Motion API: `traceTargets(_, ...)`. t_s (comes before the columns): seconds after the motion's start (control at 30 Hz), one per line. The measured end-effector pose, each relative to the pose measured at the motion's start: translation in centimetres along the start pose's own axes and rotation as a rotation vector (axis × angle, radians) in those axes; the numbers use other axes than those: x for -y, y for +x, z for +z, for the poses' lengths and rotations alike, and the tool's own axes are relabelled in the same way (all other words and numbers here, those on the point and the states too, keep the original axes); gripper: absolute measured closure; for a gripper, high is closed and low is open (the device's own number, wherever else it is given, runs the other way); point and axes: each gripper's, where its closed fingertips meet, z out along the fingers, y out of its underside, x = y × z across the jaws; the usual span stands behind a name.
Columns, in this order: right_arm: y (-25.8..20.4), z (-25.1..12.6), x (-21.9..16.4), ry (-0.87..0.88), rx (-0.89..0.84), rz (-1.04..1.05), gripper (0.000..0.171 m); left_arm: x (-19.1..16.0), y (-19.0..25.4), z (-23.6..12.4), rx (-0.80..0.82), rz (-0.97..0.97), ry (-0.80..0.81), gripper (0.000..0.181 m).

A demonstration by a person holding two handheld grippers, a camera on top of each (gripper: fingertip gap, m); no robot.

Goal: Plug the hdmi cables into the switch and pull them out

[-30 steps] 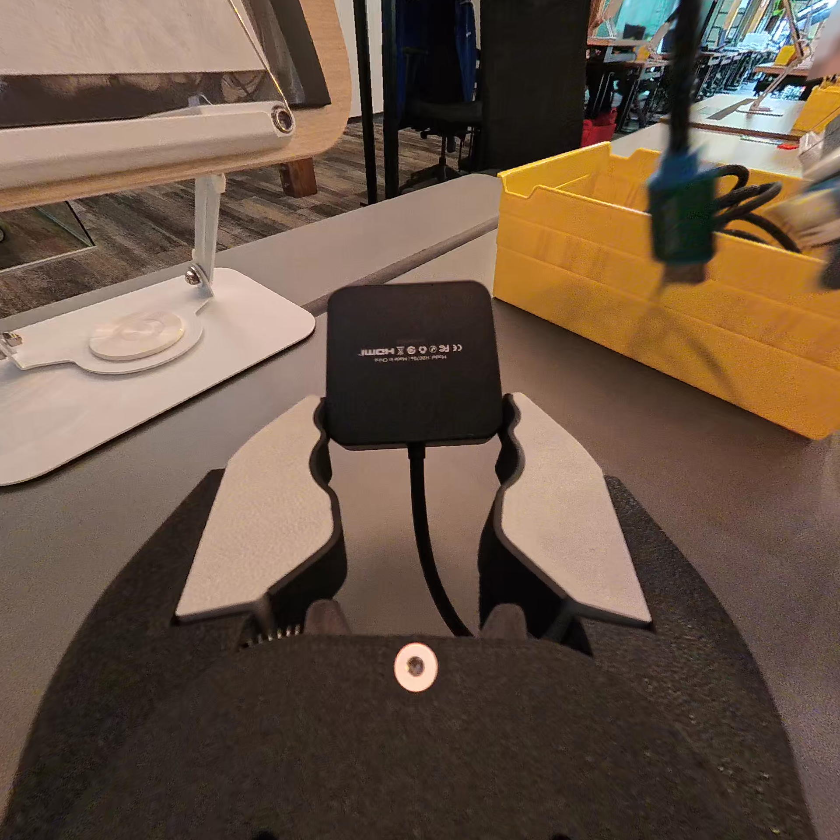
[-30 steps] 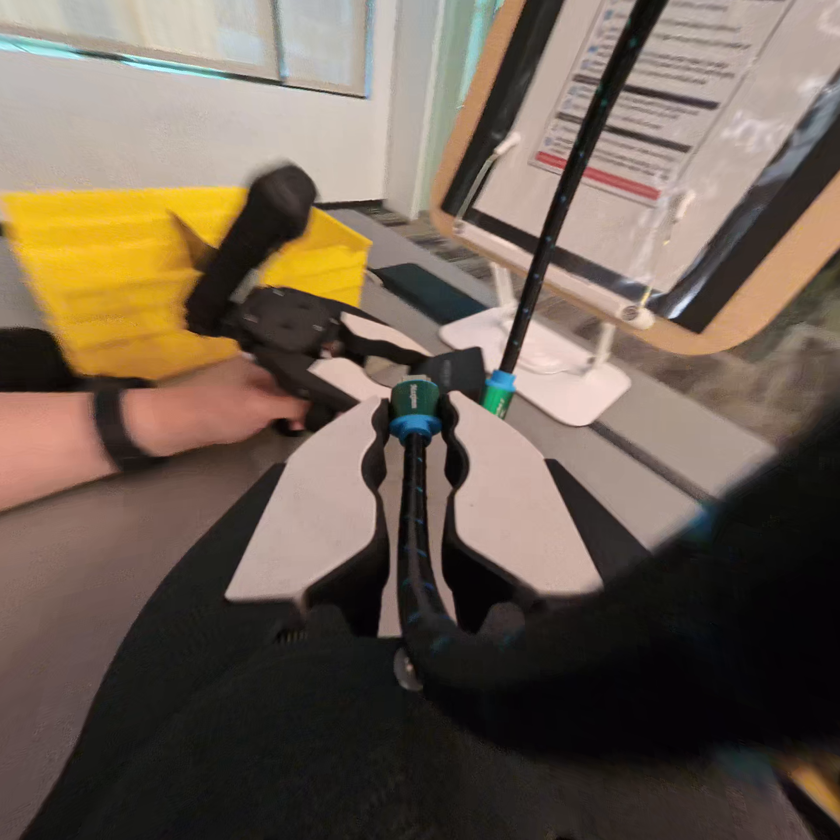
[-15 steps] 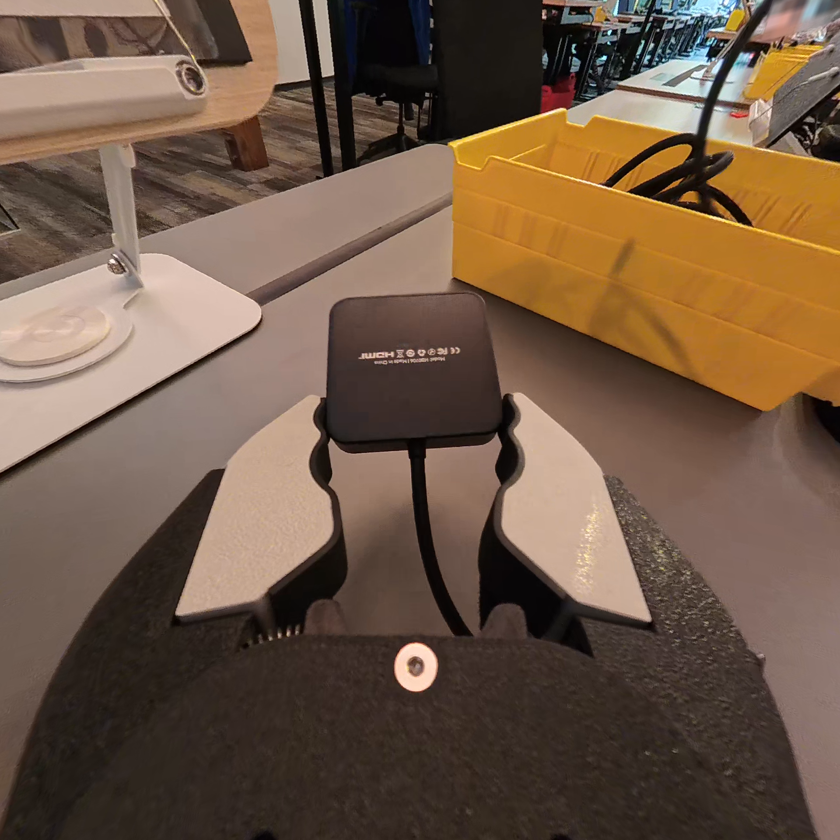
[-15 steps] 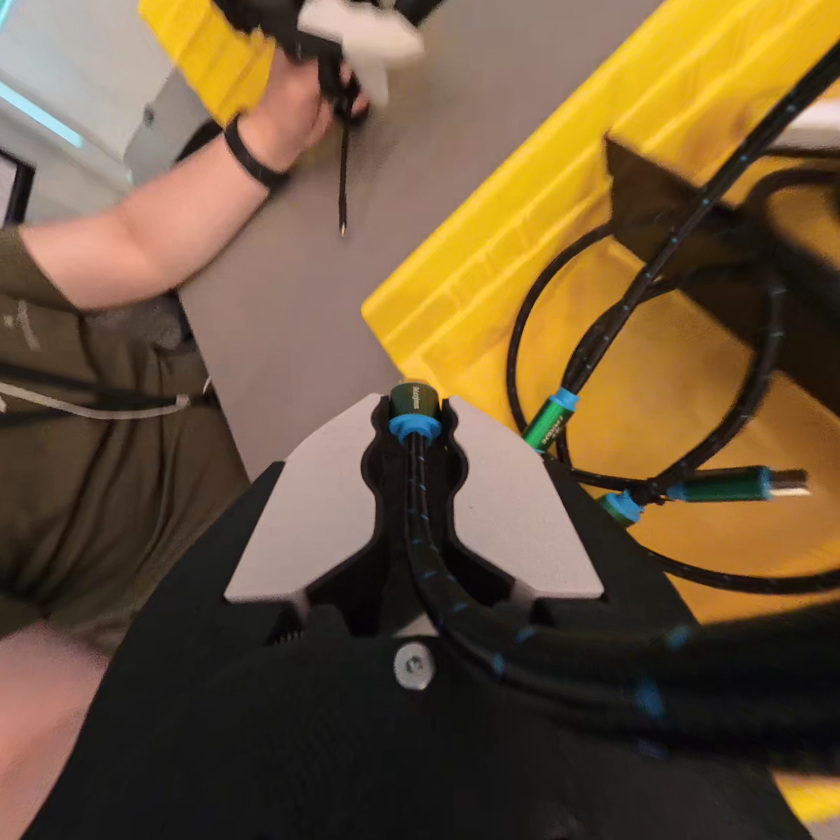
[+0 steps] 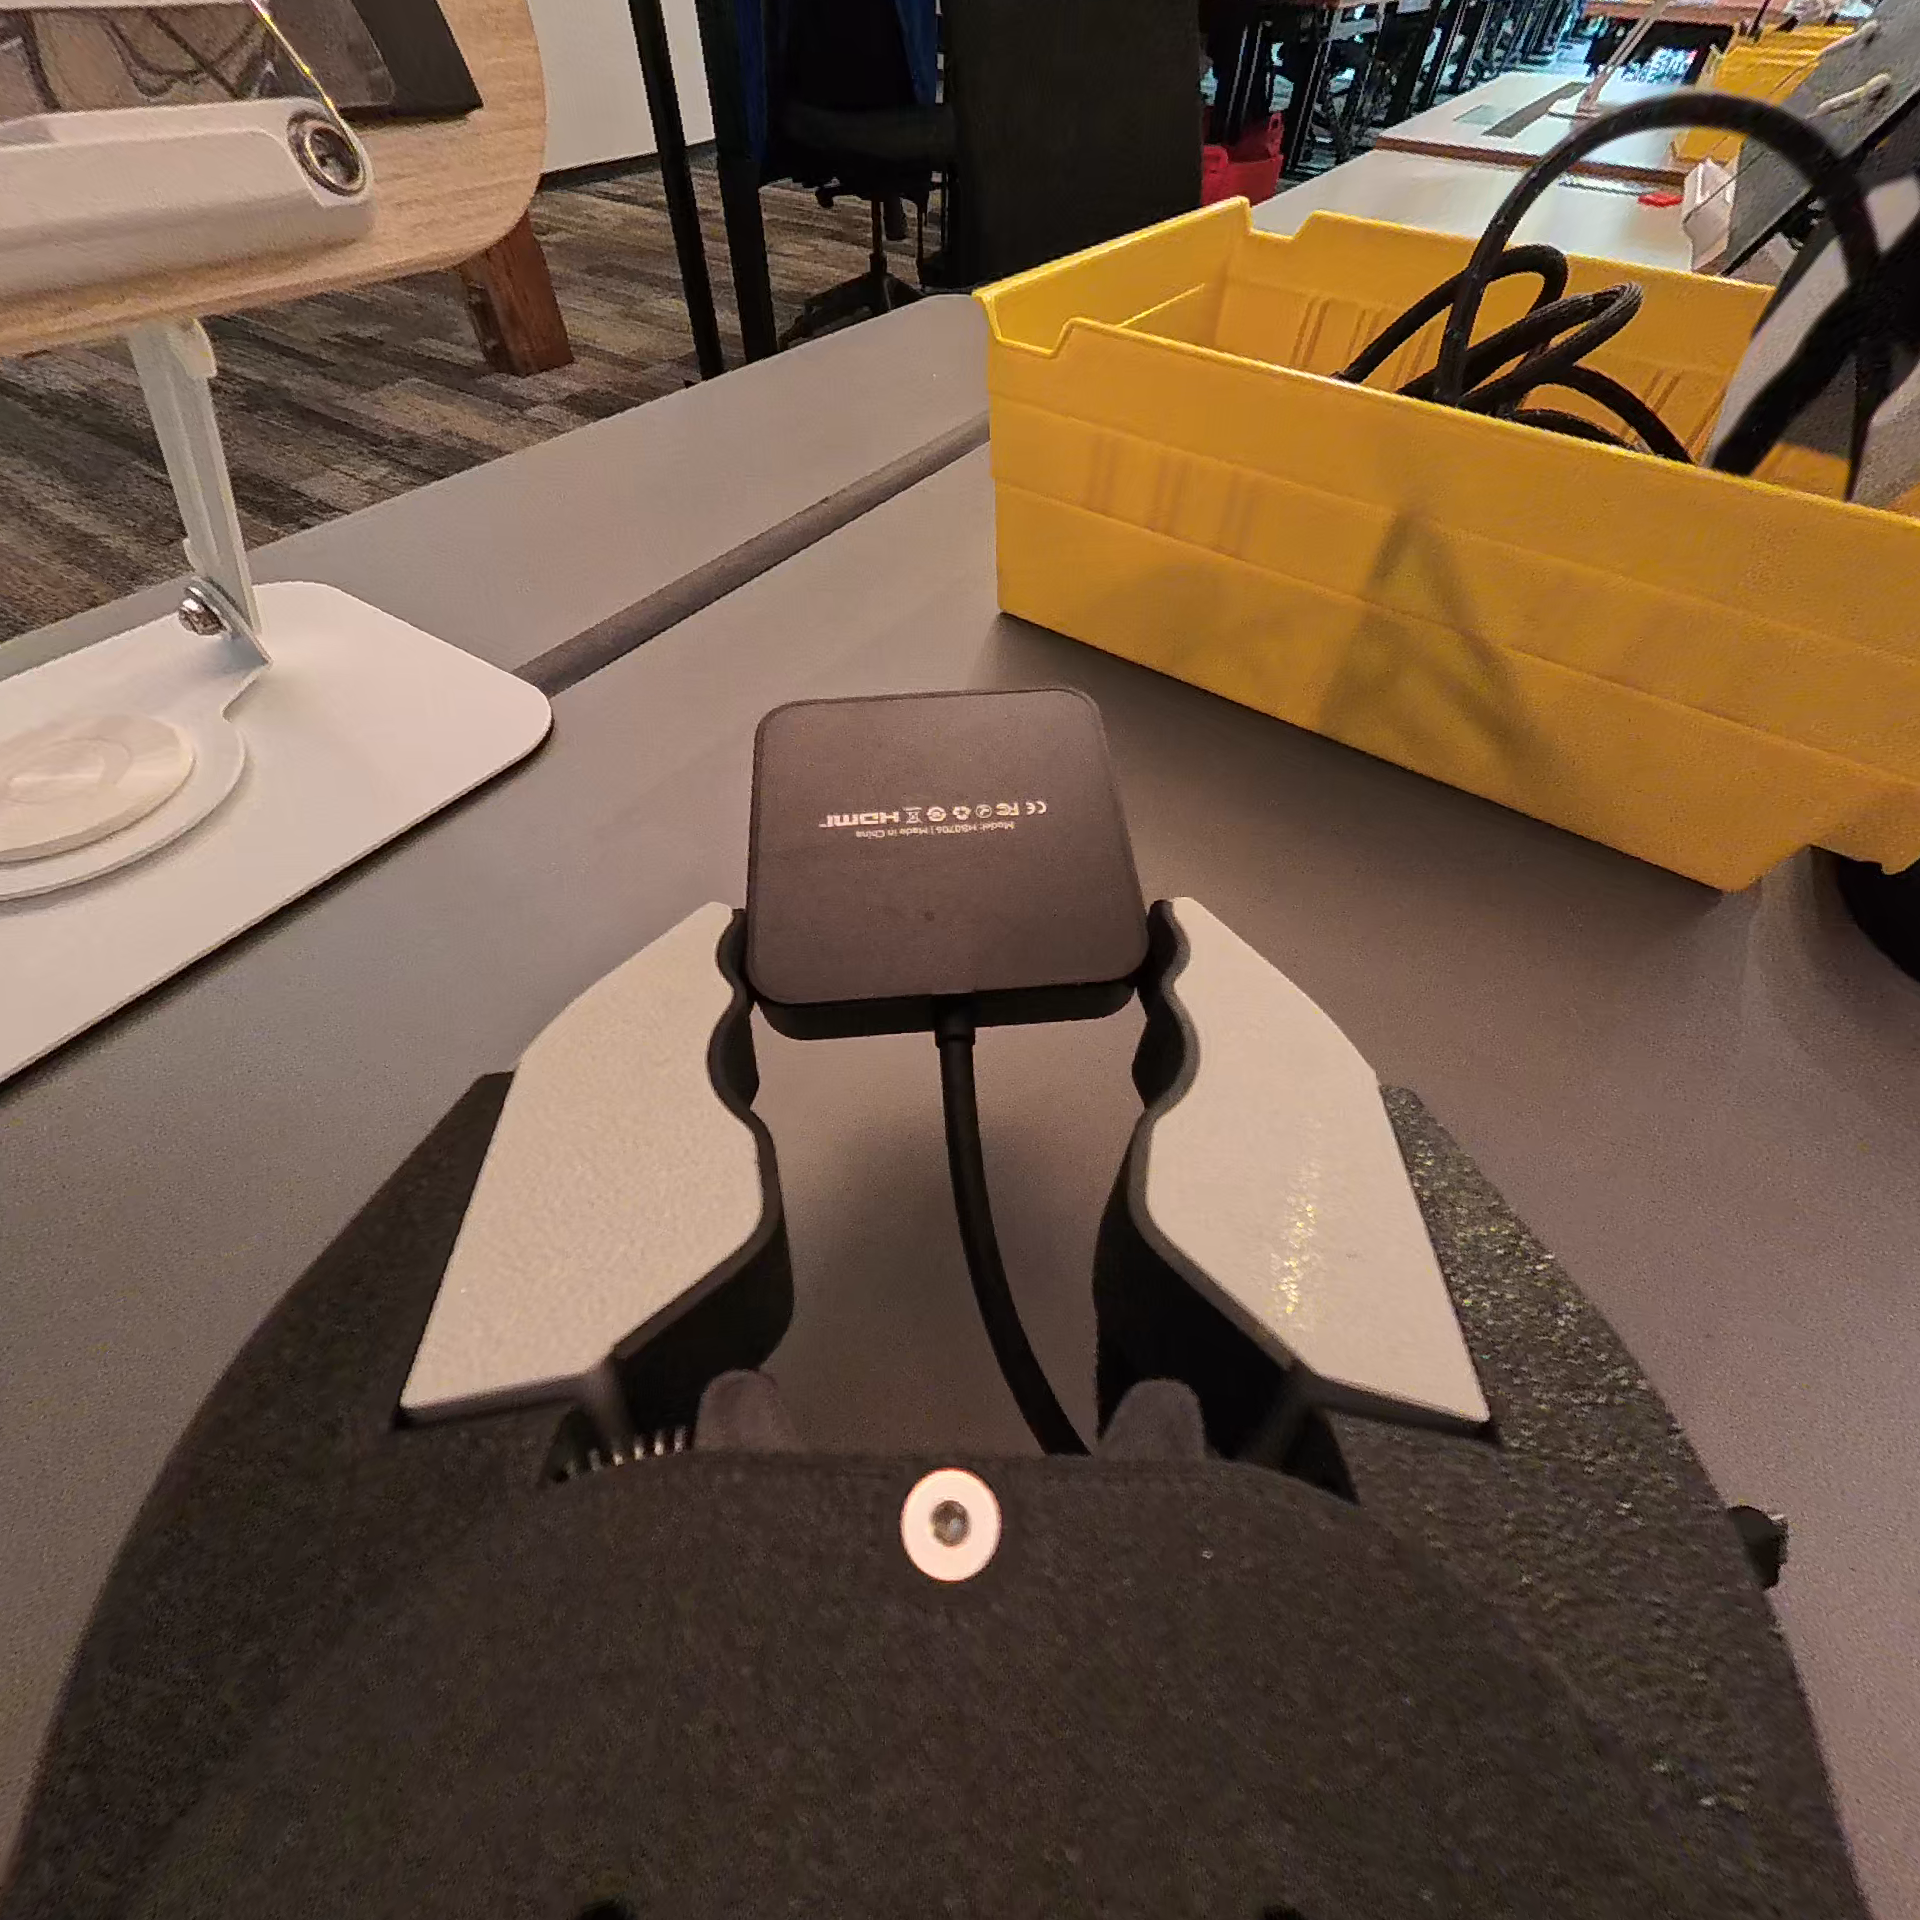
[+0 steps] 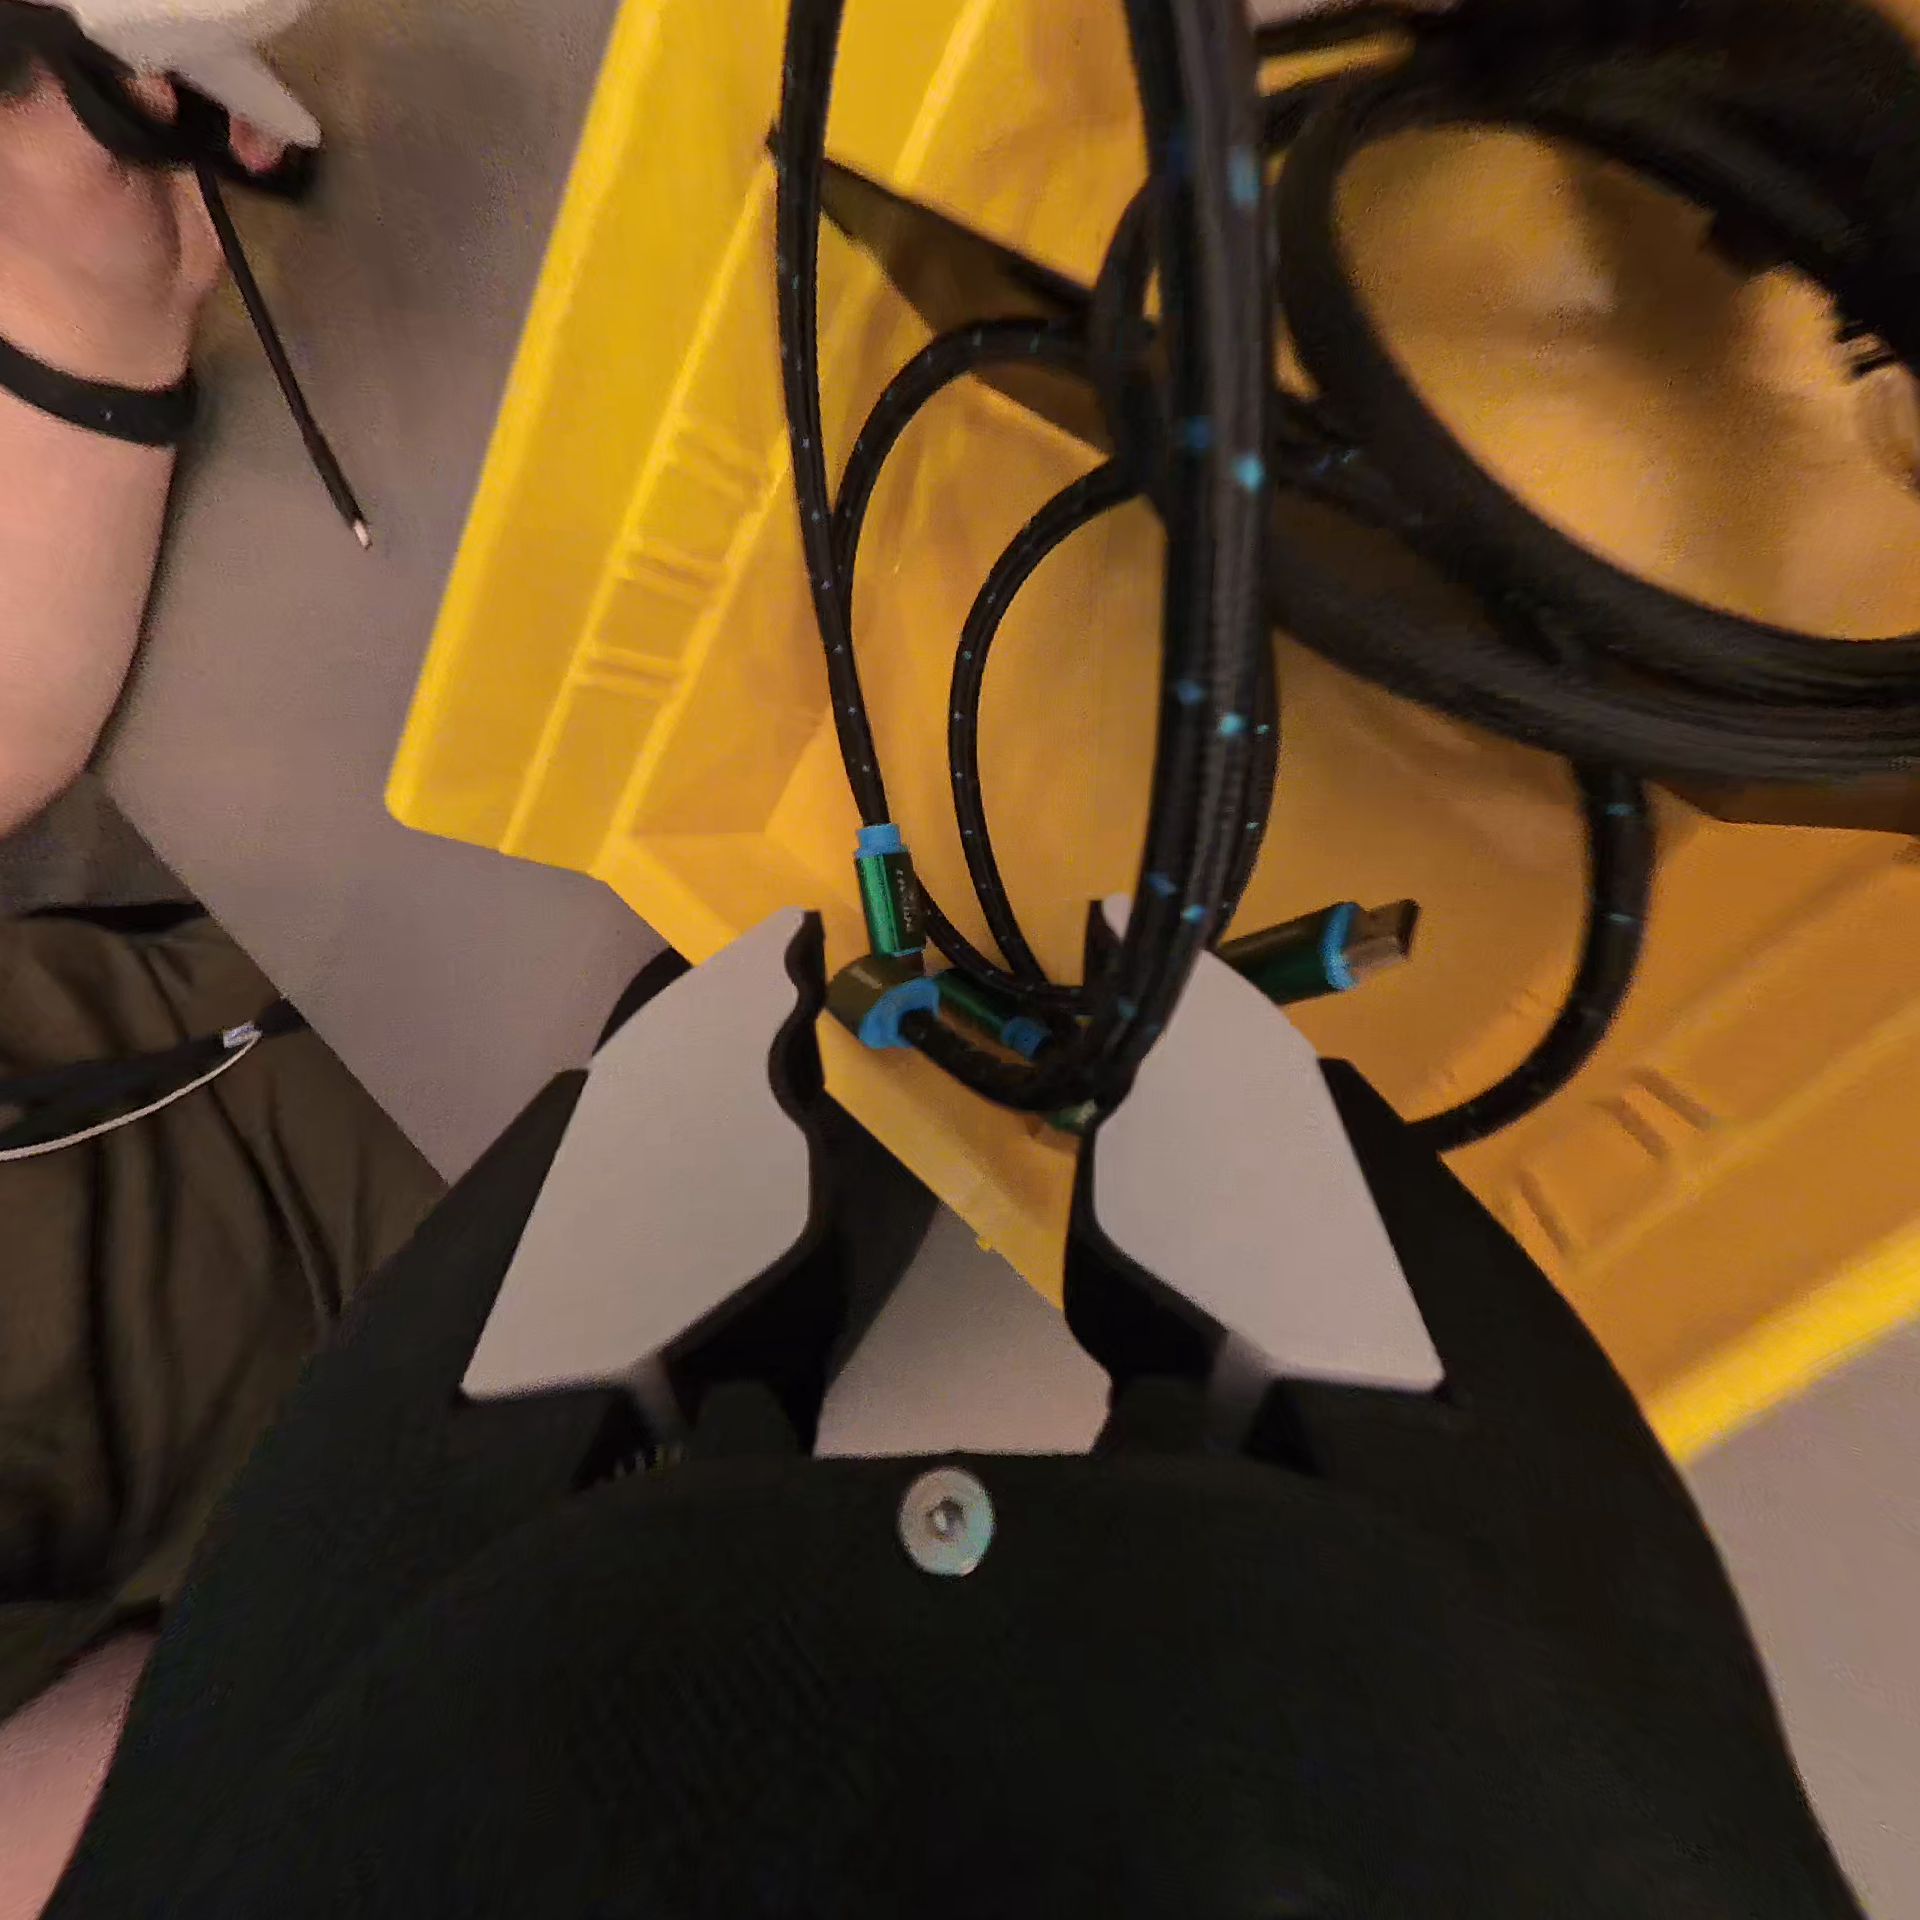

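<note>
Between the left tongs [image 5: 943,951], closed on its sides, sits one black switch [image 5: 935,842], flat on the grey counter [image 5: 1403,1039] with its own lead running back between the fingers. One yellow bin [image 5: 1455,582] stands beyond it, just apart. Over that bin the right tongs [image 6: 951,935] hang spread wide, gripping nothing. Braided black hdmi cables [image 6: 1195,582] coil inside; four green plugs [image 6: 888,899] show. One white stand [image 5: 260,727] sits left; desks and chairs fill the room behind.
</note>
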Motion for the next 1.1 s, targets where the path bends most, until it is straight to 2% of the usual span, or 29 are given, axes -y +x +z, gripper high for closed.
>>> traceTargets(0.1,1.0,-3.3,1.0,0.059,-0.194,-0.019,0.120,0.1,0.2,0.0,-0.002,0.012,0.009,0.110)
traceTargets(0.17,1.2,-6.4,2.9,0.185,-0.351,-0.067,0.120,0.5,0.4,-0.2,-0.002,0.036,0.031,0.110)
traceTargets(0.23,-0.8,-9.3,5.9,0.379,-0.475,-0.225,0.120,1.1,0.8,-0.4,-0.007,0.072,0.049,0.110)
traceTargets(0.3,-5.7,-10.2,8.9,0.583,-0.504,-0.486,0.120,1.7,1.7,-0.6,-0.042,0.105,0.067,0.110)
traceTargets(0.33,-8.7,-9.4,9.8,0.645,-0.499,-0.651,0.122,1.9,2.5,-0.7,-0.087,0.113,0.063,0.110)
traceTargets(0.4,-13.6,-5.7,10.2,0.654,-0.523,-0.995,0.126,2.1,4.4,-1.0,-0.216,0.103,0.028,0.110)
traceTargets(0.47,-16.1,-0.5,9.7,0.561,-0.593,-1.278,0.128,2.7,6.1,-1.8,-0.338,0.070,0.012,0.110)
traceTargets(0.53,-17.0,3.7,9.9,0.510,-0.663,-1.418,0.127,3.3,7.5,-2.7,-0.432,0.055,0.003,0.110)
traceTargets(0.6,-18.0,5.9,10.9,0.560,-0.718,-1.488,0.126,3.5,8.7,-3.4,-0.499,0.066,-0.026,0.110)
traceTargets(0.63,-18.4,6.0,11.8,0.618,-0.795,-1.525,0.126,3.5,9.4,-3.7,-0.535,0.069,-0.043,0.110)
traceTargets(0.7,-19.2,7.1,12.4,0.645,-0.831,-1.598,0.125,3.7,10.8,-4.4,-0.629,0.041,-0.054,0.110)
traceTargets(0.77,-19.4,8.0,12.4,0.608,-0.824,-1.632,0.154,3.9,11.7,-4.9,-0.694,0.007,-0.072,0.110)
traceTargets(0.83,-18.9,7.9,12.6,0.579,-0.804,-1.610,0.155,4.8,10.8,-5.1,-0.653,0.001,-0.045,0.107)
traceTargets(0.9,-17.3,6.0,13.6,0.571,-0.845,-1.530,0.155,7.1,8.8,-5.6,-0.542,-0.030,0.052,0.074)
traceTargets(1.07,-10.0,-3.1,16.8,0.515,-0.996,-1.306,0.155,12.4,5.0,-9.8,-0.374,-0.077,0.280,0.078)
traceTargets(1.1,-8.4,-4.5,16.9,0.482,-0.983,-1.281,0.155,13.1,4.6,-10.7,-0.354,-0.081,0.309,0.077)
